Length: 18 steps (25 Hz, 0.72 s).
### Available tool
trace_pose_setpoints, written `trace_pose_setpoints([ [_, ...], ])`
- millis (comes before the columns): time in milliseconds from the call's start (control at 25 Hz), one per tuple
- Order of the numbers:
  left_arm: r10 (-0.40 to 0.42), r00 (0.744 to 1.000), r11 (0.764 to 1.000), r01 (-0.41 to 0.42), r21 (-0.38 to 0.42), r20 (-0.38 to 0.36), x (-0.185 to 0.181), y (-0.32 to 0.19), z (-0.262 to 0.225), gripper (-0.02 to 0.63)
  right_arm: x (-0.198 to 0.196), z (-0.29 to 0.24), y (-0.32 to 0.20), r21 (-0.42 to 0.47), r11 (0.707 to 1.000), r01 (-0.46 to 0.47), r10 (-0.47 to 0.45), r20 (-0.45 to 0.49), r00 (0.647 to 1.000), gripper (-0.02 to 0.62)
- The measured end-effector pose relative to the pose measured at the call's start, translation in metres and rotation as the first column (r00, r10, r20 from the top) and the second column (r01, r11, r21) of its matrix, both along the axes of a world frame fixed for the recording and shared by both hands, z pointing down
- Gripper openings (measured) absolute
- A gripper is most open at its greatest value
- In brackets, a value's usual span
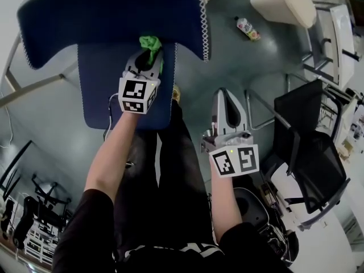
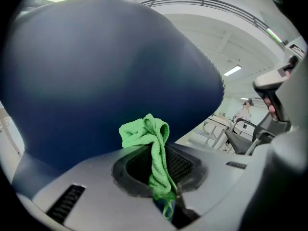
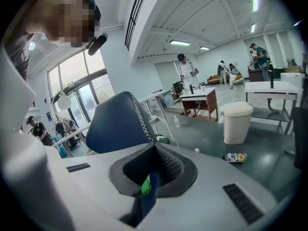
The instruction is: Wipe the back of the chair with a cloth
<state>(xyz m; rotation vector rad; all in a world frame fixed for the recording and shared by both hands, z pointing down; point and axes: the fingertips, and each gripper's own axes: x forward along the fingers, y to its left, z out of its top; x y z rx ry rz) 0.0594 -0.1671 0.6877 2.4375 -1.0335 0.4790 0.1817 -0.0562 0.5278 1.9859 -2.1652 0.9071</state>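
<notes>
Grey, smooth floor [image 1: 227,56] spreads under a dark blue padded chair whose broad, rounded backrest [image 1: 108,10] has white zigzag stitching along one edge, with the flat seat [image 1: 96,84] below it. A plastic bottle [image 1: 247,28] lies on the floor near a cream bin [image 1: 284,3], and a black mesh office chair [image 1: 310,141] stands to the right. The left gripper [image 1: 149,58] has its jaws pinching a green terry cloth [image 2: 154,148], whose long axis runs along the jaws. Its crumpled free end bunches up against the blue backrest, which fills the left gripper view; whether fabric actually touches fabric is hard to tell. The cloth's tail disappears into the jaws' dark cavity. The right gripper [image 1: 226,95] hangs well apart beside the person's leg, its jaws pressed together on nothing.
</notes>
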Motion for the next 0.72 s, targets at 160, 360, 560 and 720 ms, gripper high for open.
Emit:
trace_pose_setpoints([
  [160,0.097,0.995,0.995,-0.097,0.000,-0.018,0.030,0.017,-0.005,0.058,0.007,0.001,0.005,0.000,1.000,-0.012,0.012,0.003,1.000,-0.003],
  [360,0.210,0.977,0.978,-0.210,-0.001,-0.043,0.058,0.037,-0.015,0.058,0.010,0.002,0.008,0.001,1.000,-0.015,0.015,0.011,1.000,-0.003],
  [560,0.235,0.971,0.972,-0.236,-0.022,-0.046,0.052,0.052,-0.029,0.058,0.007,-0.002,0.008,0.007,1.000,-0.006,0.006,0.003,1.000,-0.003],
  [720,0.173,0.984,0.984,-0.175,-0.047,-0.037,0.026,0.052,-0.052,0.058,0.010,-0.019,0.006,0.013,1.000,0.017,-0.017,-0.016,1.000,-0.003],
])
